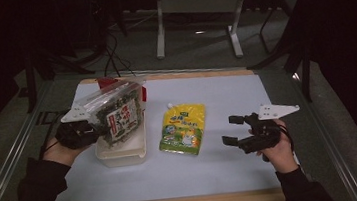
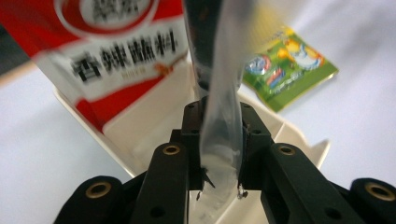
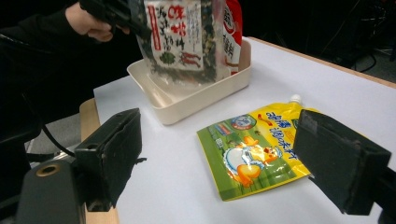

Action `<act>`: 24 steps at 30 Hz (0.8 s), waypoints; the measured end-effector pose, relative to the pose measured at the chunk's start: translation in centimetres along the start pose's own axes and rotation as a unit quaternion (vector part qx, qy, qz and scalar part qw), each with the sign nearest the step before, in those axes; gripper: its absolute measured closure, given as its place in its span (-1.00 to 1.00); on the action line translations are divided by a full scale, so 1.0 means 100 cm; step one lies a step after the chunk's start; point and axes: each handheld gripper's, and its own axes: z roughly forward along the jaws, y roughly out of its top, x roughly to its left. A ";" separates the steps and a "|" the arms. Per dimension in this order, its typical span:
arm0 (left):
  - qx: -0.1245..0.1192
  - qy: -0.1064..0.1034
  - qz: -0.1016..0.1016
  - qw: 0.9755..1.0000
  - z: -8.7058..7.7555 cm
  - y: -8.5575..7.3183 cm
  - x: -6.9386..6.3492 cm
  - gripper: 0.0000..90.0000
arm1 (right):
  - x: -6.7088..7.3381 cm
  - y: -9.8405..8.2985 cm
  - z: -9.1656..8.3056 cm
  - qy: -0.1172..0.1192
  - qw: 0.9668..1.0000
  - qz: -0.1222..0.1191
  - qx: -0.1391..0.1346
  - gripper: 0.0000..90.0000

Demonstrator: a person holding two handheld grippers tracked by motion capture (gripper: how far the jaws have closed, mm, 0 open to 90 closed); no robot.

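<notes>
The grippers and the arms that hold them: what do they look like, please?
Both grippers, left and right, are black with blocky jaws, and each carries a pale grey three-cornered plate. Brass-coloured screw holes show on their bodies. The person wears dark long sleeves. A black cable trails away.

My left gripper point(image 1: 100, 130) and right gripper point(image 1: 232, 129) are matte black, each topped with a pale grey three-cornered plate. Brass-ringed screw holes dot my left one's jaw arms; my right one's pads are blocky and scuffed. Black cables trail back. My sleeves point(image 1: 30, 196) are dark.
</notes>
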 end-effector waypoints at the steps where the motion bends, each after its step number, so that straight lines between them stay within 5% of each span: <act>1: -0.004 -0.005 -0.002 1.000 0.002 -0.004 0.001 0.74 | 0.000 0.000 0.000 0.000 1.000 0.000 0.001 -0.66; 9: -0.057 0.006 -0.048 0.997 0.002 -0.029 0.016 0.66 | 0.002 0.000 0.003 -0.001 1.000 -0.004 0.008 -0.66; 19: -0.101 0.059 -0.093 0.989 0.006 -0.042 0.021 0.15 | 0.001 -0.002 0.005 -0.001 1.000 -0.005 0.014 -0.66; 22: -0.107 0.070 -0.113 0.985 0.008 -0.045 0.025 0.13 | 0.002 -0.002 0.006 0.000 1.000 -0.005 0.014 -0.66; 24: -0.110 0.073 -0.110 0.985 0.008 -0.045 0.024 0.10 | 0.002 -0.003 0.006 -0.001 1.000 -0.007 0.017 -0.66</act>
